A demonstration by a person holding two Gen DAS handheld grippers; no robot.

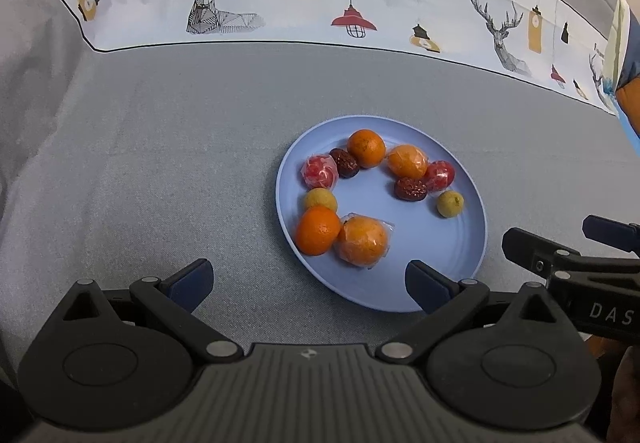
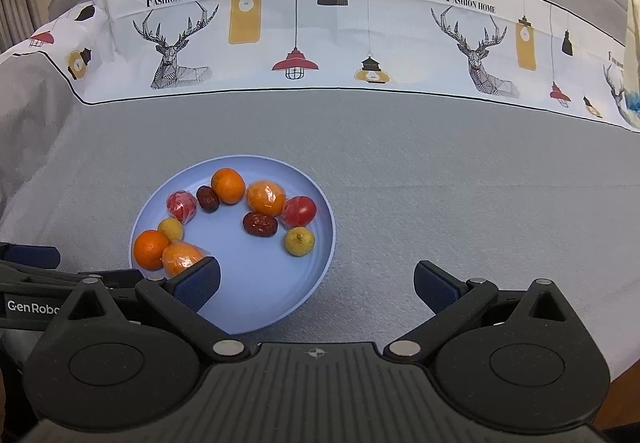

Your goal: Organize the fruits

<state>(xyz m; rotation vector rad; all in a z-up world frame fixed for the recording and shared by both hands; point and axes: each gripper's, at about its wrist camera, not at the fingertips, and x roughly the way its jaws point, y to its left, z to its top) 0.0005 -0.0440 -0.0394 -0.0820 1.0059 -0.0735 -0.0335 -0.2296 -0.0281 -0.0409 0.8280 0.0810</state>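
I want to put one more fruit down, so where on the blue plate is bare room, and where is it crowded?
The round light-blue plate is bare in its middle and near part, bordered by the wrapped orange, dark red date and small yellow fruit. The far and left rim is crowded. The grey cloth around the plate is bare too.

Bench [image 1: 160, 163] is covered with grey cloth; a white printed band [image 1: 280, 3] with deer and lamps is seen at 12 o'clock. One blue plate [image 1: 452, 283] rests directly on it, loaded with fruit.
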